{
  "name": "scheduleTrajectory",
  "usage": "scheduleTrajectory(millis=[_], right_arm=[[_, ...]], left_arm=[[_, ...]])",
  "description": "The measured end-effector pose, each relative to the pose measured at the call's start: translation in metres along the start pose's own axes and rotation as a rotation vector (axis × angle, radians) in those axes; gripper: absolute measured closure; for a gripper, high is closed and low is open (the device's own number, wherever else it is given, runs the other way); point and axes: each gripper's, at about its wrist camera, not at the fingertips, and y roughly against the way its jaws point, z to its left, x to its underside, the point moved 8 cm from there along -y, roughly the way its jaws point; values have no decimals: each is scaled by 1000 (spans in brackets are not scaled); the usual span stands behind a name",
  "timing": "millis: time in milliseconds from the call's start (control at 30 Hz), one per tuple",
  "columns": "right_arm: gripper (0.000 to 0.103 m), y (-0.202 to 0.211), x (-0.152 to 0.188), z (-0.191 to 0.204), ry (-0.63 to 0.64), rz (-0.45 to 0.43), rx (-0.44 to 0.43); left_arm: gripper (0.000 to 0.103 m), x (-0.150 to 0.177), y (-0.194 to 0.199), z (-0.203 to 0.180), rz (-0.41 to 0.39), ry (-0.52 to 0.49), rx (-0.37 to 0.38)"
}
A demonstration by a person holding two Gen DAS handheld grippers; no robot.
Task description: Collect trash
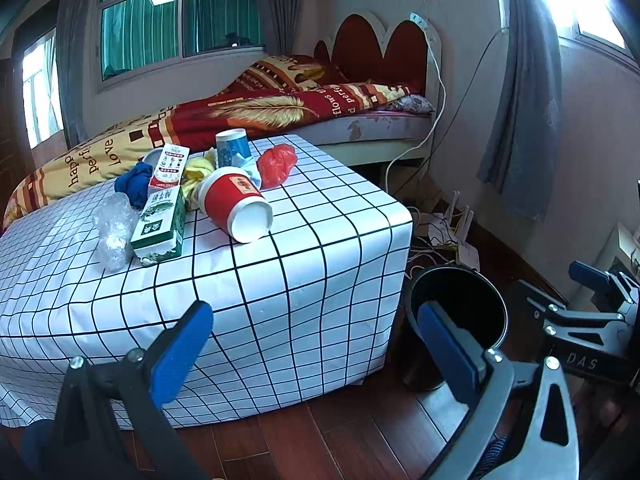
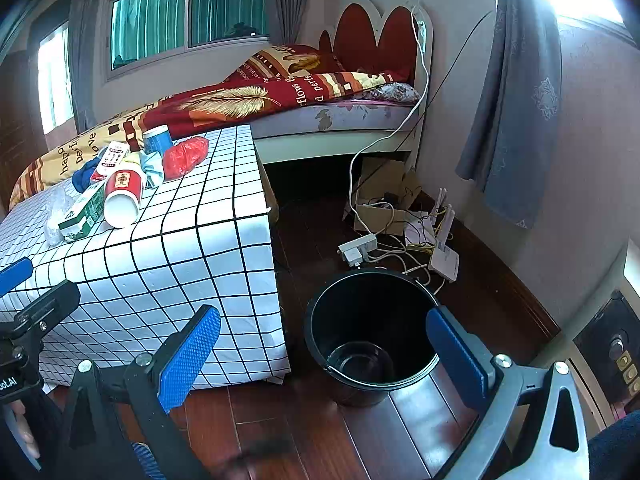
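Trash lies on a table with a white checked cloth (image 1: 280, 280): a tipped red paper cup (image 1: 234, 206), a green carton (image 1: 160, 224), a red-and-white box (image 1: 169, 168), a red plastic bag (image 1: 276, 165), a blue cup (image 1: 233, 146), clear crumpled plastic (image 1: 114, 232), blue and yellow wads. An empty black bin (image 2: 372, 336) stands on the floor right of the table. My left gripper (image 1: 316, 344) is open and empty in front of the table. My right gripper (image 2: 324, 348) is open and empty above the bin; it also shows in the left wrist view (image 1: 592, 304).
A bed (image 1: 280, 116) with a red and yellow quilt stands behind the table. Cables, a power strip (image 2: 358, 246), a router (image 2: 444, 258) and a cardboard box (image 2: 380, 196) lie on the wooden floor by the wall. Grey curtains (image 2: 512, 100) hang at the right.
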Motion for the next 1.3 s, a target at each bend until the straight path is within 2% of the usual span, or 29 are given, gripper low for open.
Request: scheduleTrajectory(millis=[1300], right_arm=[[0, 0, 1, 1, -3, -1, -1]], left_arm=[[0, 4, 3, 1, 2, 4, 7]])
